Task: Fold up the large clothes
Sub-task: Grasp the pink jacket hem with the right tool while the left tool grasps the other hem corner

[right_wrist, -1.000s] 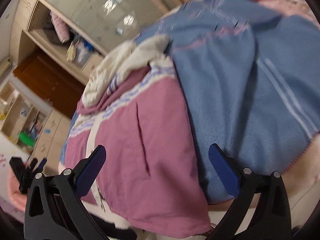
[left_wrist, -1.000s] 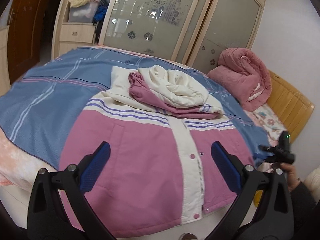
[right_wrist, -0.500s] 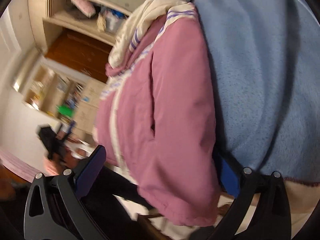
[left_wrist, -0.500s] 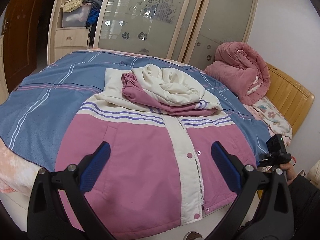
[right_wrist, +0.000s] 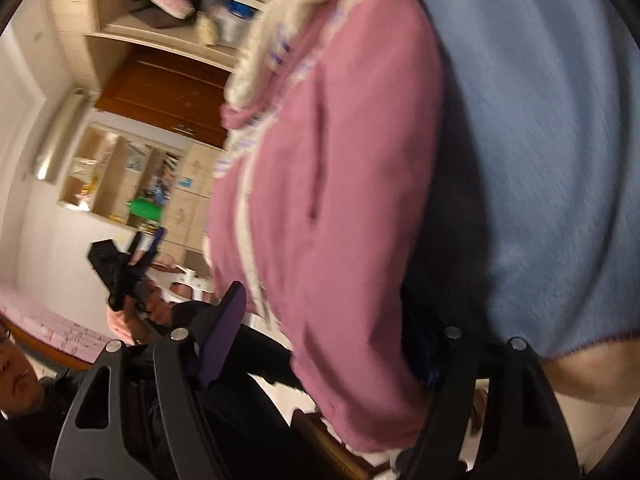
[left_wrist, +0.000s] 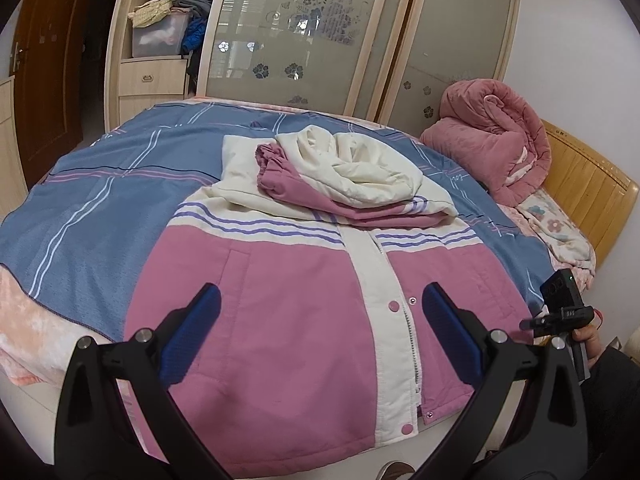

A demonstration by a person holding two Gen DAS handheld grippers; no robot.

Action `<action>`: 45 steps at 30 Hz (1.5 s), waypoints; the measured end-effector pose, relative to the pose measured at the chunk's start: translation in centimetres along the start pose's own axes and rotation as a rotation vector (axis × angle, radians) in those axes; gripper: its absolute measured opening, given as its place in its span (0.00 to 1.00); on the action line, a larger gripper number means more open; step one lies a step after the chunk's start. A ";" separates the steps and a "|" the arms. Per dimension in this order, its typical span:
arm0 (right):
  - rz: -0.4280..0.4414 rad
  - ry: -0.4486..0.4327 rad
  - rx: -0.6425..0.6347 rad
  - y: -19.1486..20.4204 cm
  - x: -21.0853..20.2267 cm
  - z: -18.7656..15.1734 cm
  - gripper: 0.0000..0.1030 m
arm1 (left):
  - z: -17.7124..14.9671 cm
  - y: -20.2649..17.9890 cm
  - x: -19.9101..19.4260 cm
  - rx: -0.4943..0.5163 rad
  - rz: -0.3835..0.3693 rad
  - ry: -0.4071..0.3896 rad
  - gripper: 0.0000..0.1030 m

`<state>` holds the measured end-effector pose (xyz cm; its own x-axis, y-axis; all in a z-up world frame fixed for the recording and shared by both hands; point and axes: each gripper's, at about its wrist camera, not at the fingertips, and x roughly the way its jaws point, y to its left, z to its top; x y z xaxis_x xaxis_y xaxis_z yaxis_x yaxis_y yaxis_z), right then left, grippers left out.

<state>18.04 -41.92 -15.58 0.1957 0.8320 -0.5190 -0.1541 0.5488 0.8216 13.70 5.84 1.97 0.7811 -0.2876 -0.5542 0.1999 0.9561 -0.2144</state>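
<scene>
Jacket (left_wrist: pixel 304 320), pink and cream, sleeves folded in; left gripper (left_wrist: pixel 320 336) apart, right gripper (right_wrist: pixel 332 364) closing around hem.

jacket (left_wrist: pixel 280 320): soft matt cloth, pink and cream, lightly padded; glossy pink snap buttons
blanket (left_wrist: pixel 100 200): fuzzy matt fleece, blue with pale stripes
quilt (left_wrist: pixel 492 140): plush pink cloth, rumpled
headboard (left_wrist: pixel 588 188): slatted yellow wood, faint sheen
wardrobe doors (left_wrist: pixel 288 32): frosted glass, glossy, etched flowers, pale wood frames
left gripper (left_wrist: pixel 320 336): matt black plastic, blue textured rubbery pads, shiny metal screws
right gripper (right_wrist: pixel 332 344): same black plastic, metal screws
</scene>
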 end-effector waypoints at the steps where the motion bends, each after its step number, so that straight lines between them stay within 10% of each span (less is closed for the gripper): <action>1: -0.002 0.008 0.008 -0.2 -0.1 -0.2 0.72 | 0.0 0.2 0.0 -0.001 0.004 -0.001 0.98; 7: 0.000 0.006 -0.009 0.5 0.6 -0.9 0.73 | 0.2 1.8 -0.1 -0.002 0.004 0.017 0.98; 12: -0.064 -0.039 -0.028 2.1 -0.9 -1.4 0.11 | 0.0 3.5 -0.6 0.078 0.045 0.055 0.98; 21: -0.078 -0.126 -0.053 7.4 -3.3 -1.1 0.07 | -2.1 12.4 -1.2 0.017 0.092 0.263 0.98; 29: -0.065 -0.106 -0.028 7.9 -2.7 -0.5 0.08 | -6.0 18.5 3.7 -0.278 -0.168 0.590 0.97; 38: -0.069 -0.112 0.000 7.6 -2.8 -1.0 0.09 | -8.1 14.5 8.8 -0.158 -0.188 0.770 0.66; 42: -0.068 -0.112 0.004 7.8 -2.5 -0.9 0.09 | -8.0 13.6 8.8 -0.141 -0.153 0.743 0.18; 45: -0.064 -0.110 0.000 7.8 -2.5 -0.9 0.09 | -7.6 12.6 7.6 -0.094 -0.200 0.701 0.08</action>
<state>15.45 -39.62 -8.05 0.3106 0.7815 -0.5411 -0.1383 0.6003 0.7877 17.68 15.31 -11.06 0.1667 -0.4551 -0.8747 0.2228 0.8815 -0.4163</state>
